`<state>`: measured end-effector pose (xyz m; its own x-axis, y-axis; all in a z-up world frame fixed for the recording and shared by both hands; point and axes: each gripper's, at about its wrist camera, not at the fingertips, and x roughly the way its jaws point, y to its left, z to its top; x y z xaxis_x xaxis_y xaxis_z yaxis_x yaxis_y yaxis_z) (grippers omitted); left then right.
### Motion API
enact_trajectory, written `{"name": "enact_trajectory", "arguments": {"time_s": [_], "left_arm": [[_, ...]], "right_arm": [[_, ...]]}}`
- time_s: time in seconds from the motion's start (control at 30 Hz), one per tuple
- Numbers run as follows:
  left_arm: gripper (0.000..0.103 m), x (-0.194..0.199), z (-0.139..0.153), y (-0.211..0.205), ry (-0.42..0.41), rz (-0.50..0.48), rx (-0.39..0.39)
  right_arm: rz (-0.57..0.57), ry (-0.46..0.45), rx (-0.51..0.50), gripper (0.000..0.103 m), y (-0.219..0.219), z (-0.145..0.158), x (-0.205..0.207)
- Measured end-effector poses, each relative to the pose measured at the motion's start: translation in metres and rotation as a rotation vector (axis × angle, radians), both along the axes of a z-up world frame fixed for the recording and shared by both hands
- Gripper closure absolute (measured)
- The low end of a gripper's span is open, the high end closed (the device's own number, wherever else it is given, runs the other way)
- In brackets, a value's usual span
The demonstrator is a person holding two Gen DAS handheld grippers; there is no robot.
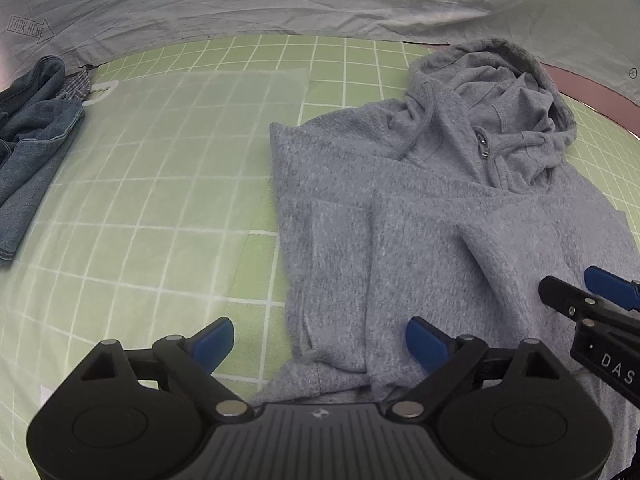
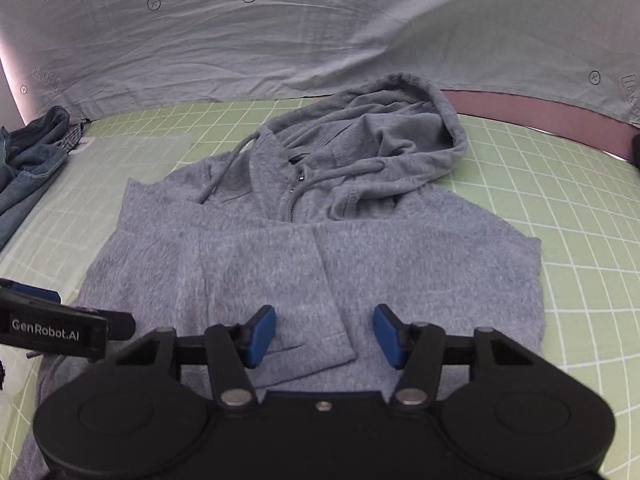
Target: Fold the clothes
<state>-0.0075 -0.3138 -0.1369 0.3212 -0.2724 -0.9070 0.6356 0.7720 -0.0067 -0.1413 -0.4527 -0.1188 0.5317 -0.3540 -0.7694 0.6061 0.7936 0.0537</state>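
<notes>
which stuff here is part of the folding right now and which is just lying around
In the job:
- grey hoodie, sleeves folded across its front
- left gripper
- right gripper

Lying about:
- denim garment
- clear plastic sheet

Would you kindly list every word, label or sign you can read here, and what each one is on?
"GenRobot.AI": on the left gripper, seen by the right camera.
"DAS", cut off by the frame edge: on the right gripper, seen by the left camera.
"LOOK HERE" in an arrow, mirrored: on the sheet.
Circled marks and edge print on the sheet: too small to read.
</notes>
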Motion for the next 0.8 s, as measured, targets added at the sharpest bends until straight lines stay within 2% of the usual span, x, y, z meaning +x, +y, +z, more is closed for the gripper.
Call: {"name": "enact_trajectory", "arguments": {"time_s": [0.07,0.13,0.3,0.57,0.63,0.73,0.8], "left_arm": [[0.007,0.002,-0.002,0.001,0.010,0.010,-0.006],[0.006,0.003,-0.003,0.002,0.016,0.020,-0.009],[0.005,0.002,-0.003,0.002,0.007,0.021,-0.006],[0.004,0.000,-0.003,0.004,0.023,0.018,-0.025],[0.004,-0.003,-0.003,0.002,0.019,0.014,-0.030],[0.004,-0.005,-0.002,0.000,0.007,0.011,-0.027],[0.004,-0.005,0.003,0.001,-0.008,0.018,-0.033]], "right_arm": [[0.015,-0.002,0.008,0.064,0.000,-0.002,0.001],[0.039,-0.007,0.013,0.096,-0.001,0.000,-0.001],[0.048,-0.028,0.011,0.097,-0.001,0.005,-0.010],[-0.117,-0.078,-0.026,0.097,-0.014,0.035,-0.053],[-0.149,-0.048,-0.031,0.097,-0.015,0.033,-0.060],[-0.137,0.046,-0.027,0.097,-0.012,0.012,-0.059],[-0.129,0.058,-0.051,0.097,-0.009,0.014,-0.057]]}}
